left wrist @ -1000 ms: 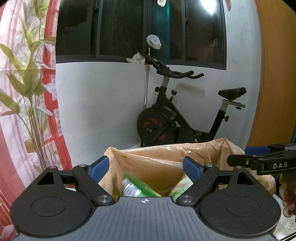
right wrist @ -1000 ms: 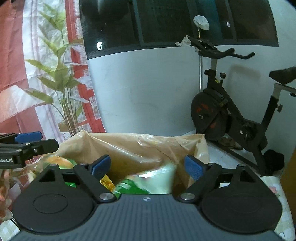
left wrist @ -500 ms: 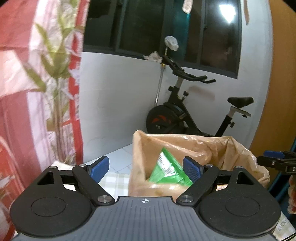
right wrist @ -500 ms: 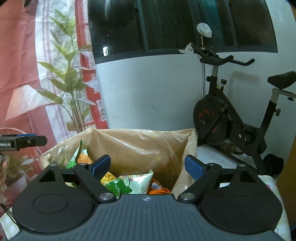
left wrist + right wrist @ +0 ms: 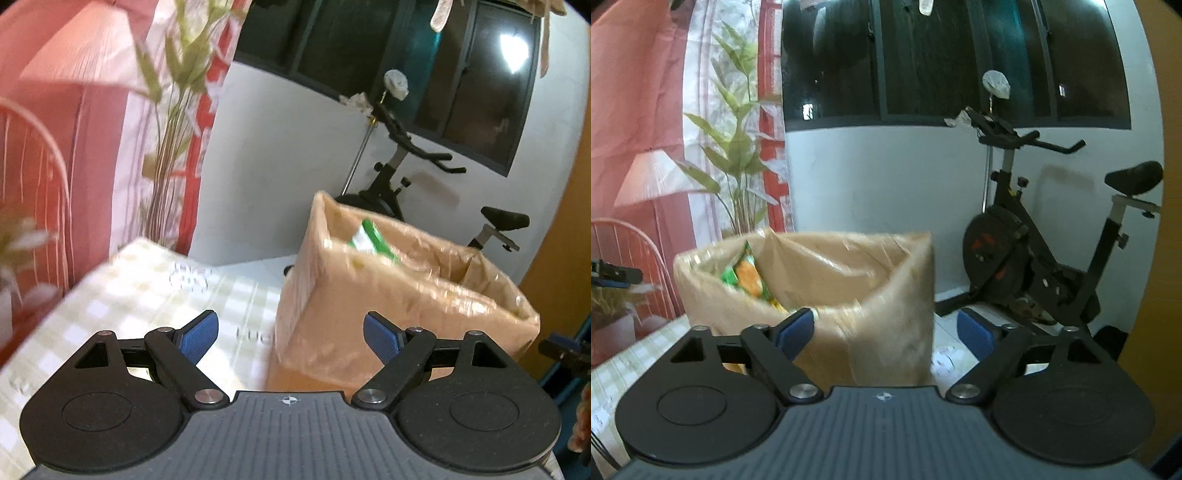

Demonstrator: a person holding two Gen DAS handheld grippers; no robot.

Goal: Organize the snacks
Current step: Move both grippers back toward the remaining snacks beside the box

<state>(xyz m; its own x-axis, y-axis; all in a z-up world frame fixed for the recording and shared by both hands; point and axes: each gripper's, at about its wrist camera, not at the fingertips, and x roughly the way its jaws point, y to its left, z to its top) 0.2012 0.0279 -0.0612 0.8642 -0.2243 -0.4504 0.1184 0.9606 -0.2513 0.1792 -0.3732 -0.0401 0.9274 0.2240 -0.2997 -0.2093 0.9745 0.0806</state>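
Left wrist view. Left tool released, blue pads spread wide with nothing between them, held level above the counter and aimed forward and slightly to the right. Counter covered with a pale checked cloth. Plastic-lined box standing on the counter ahead and to the right of the tool, near but apart from the fingers, its near corner showing between the pads. Green snack packet upright inside the box, leaning against the far left wall, top edge above the rim. Tip of the right tool at the far right edge, beside the box. Exercise bike behind, against a white wall below a dark window. Picture somewhat blurred.

Right wrist view. Right tool likewise released, blue pads apart and grasping nothing, held level and facing the box from its right side. Plastic-lined box just ahead, its right corner between the fingers; contact with the pads not discernible. Green and orange snack packets inside, against the left wall of the box. Tip of the left tool at the left edge, well apart from the box. Exercise bike at right; leafy plant and pink curtain at left.
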